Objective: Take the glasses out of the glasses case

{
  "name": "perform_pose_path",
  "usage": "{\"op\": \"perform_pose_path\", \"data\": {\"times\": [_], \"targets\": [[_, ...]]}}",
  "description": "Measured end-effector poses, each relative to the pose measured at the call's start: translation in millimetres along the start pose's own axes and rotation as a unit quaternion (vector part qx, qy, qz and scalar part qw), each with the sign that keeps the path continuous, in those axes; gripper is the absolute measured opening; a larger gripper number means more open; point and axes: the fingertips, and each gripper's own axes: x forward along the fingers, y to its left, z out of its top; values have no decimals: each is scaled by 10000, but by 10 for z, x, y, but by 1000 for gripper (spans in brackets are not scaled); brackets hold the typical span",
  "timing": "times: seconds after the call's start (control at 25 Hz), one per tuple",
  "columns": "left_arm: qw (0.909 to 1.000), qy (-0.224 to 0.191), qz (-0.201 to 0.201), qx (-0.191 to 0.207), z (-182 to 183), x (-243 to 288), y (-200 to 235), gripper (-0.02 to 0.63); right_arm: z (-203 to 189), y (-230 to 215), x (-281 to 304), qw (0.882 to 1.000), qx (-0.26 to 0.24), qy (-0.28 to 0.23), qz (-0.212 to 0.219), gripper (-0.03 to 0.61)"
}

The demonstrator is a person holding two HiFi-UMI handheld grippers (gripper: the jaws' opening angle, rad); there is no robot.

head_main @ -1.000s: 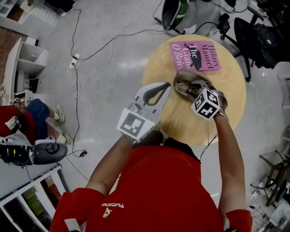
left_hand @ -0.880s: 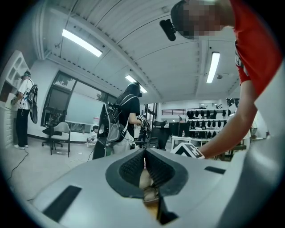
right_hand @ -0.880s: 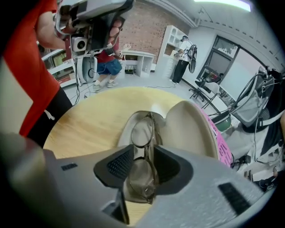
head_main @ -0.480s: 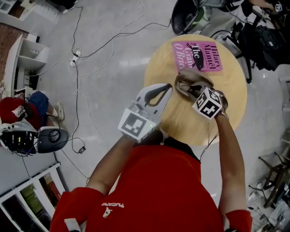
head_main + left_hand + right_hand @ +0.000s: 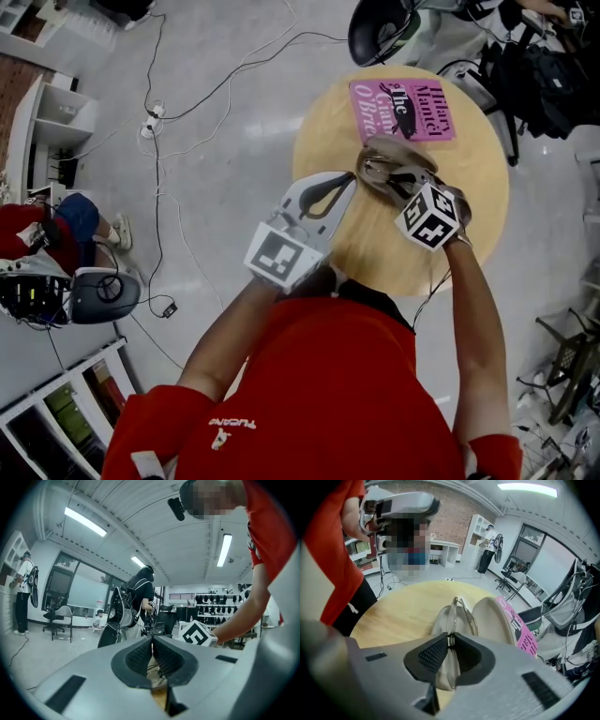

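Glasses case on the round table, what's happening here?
A person works two handheld grippers. The right gripper is closing its jaws on the glasses, which sit in the open glasses case on the round wooden table. The glasses are not out yet. The left gripper is shut and empty, held beside the case. A pink book lies behind.

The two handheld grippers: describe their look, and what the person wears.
The left gripper and right gripper are pale grey shells with dark ribbed pads; each carries a white cube with black square markers. The person wears a red short-sleeved shirt.
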Motion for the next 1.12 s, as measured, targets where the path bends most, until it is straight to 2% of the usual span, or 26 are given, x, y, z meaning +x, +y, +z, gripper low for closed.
{"op": "perform_pose_path", "data": {"times": [0.16, 0.52, 0.84, 1.12], "targets": [[10000, -1, -11, 13, 6, 0, -33, 13, 60, -48, -110, 9995, 53, -164, -250, 48], [10000, -8, 1, 94, 31, -9, -93, 13, 336, -100, -556, 9919, 612, -912, -636, 48], [9998, -68, -112, 179, 117, -42, -252, 14, 585, 4, -1147, 9713, 1332, -1697, -1006, 48], [9991, -142, -244, 306, 181, -86, -446, 14, 532, 203, -1463, 9494, 1963, -2060, -1327, 48]]}}
